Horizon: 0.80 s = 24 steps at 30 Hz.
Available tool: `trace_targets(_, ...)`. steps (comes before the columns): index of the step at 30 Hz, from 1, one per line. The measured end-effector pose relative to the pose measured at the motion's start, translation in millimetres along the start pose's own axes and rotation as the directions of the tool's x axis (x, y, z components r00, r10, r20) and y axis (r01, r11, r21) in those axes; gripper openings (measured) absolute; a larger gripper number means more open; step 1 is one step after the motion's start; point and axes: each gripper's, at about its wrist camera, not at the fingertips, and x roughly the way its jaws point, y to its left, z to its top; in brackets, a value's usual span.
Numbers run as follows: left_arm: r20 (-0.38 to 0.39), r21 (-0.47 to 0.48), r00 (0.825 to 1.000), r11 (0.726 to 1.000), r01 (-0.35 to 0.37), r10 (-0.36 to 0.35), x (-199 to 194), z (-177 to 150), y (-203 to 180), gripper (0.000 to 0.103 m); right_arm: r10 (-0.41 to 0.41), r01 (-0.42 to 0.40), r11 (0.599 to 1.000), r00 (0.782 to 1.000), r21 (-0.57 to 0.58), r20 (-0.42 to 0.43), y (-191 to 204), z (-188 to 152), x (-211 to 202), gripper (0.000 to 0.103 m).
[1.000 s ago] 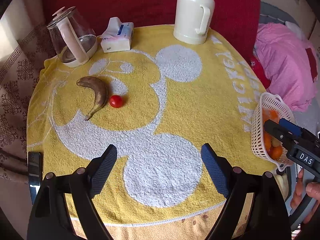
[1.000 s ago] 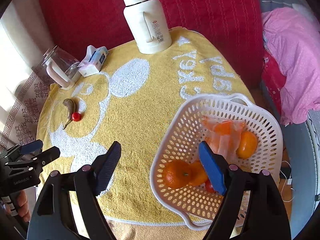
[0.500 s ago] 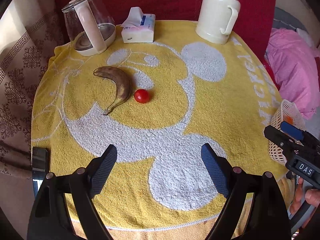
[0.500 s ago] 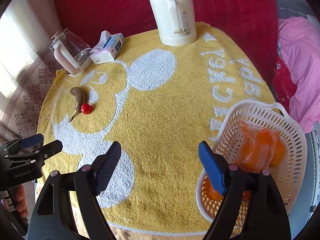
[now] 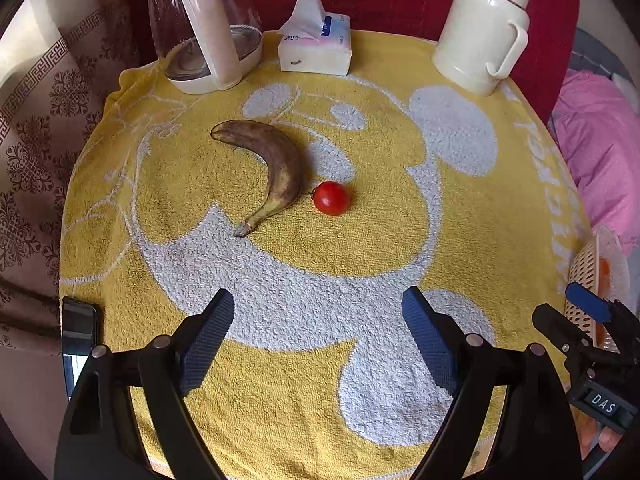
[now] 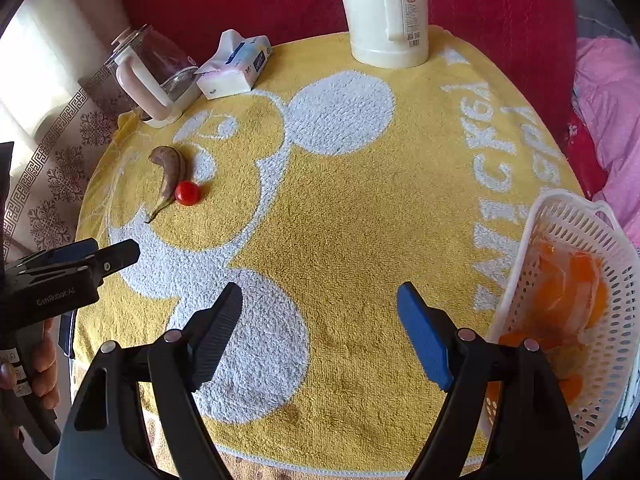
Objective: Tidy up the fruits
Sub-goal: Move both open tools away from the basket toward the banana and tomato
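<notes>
Both my claws are wide and empty right now: the left gripper (image 5: 318, 338) hangs over the white patch of the yellow towel (image 5: 380, 240), the right gripper (image 6: 320, 330) sits just beside the white basket (image 6: 560, 216). Out ahead of my left claw lie the 2 loose fruits, well short of the basket: a banana (image 5: 280, 168) gone brown and spotty, and a small red tomato (image 5: 331, 198) just beside it, close but seemingly apart. I'd judge that banana soft and easily bruised, so I'd take it across the thick middle of its curve, gently, not by the thin stem end. The tomato looks light, smooth and round, likely to roll or squirt out, so a centred pinch across its widest part with little force. The basket already holds oranges (image 6: 588, 292), some under clear plastic. Writing I can read: "DAS" on the right gripper's body in my left view, "GenRobot.AI" on the left gripper's body in my right view, big white letters woven in the towel that I can't make out fully, and a small label on the cream thermos (image 6: 384, 8), too tiny to read.
</notes>
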Motion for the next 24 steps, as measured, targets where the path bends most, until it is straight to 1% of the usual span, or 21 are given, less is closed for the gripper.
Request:
trace_targets(4,-0.017,-0.063,1.000,0.998,0.020,-0.021,14.0,13.7,18.3,0.085,0.000,-0.001,1.000,1.000,-0.005,-0.014,5.9,-2.6,4.1,0.081)
trace_targets(9,-0.010,-0.128,0.999,0.991,0.038,-0.040,29.0,37.4,36.7,0.085,-0.012,0.012,1.000,1.000,-0.011,-0.022,9.6,-4.8,7.8,0.081)
trace_targets(16,0.007,-0.175,0.999,0.984,0.043,-0.043,50.9,69.9,46.9,0.085,-0.018,0.019,1.000,0.999,0.006,-0.037,9.4,-8.1,12.3,0.081)
trace_targets(24,0.020,-0.231,0.997,0.970,0.079,-0.076,78.3,99.3,55.8,0.085,-0.023,0.024,1.000,0.999,0.006,-0.048,9.7,-9.1,16.7,0.081)
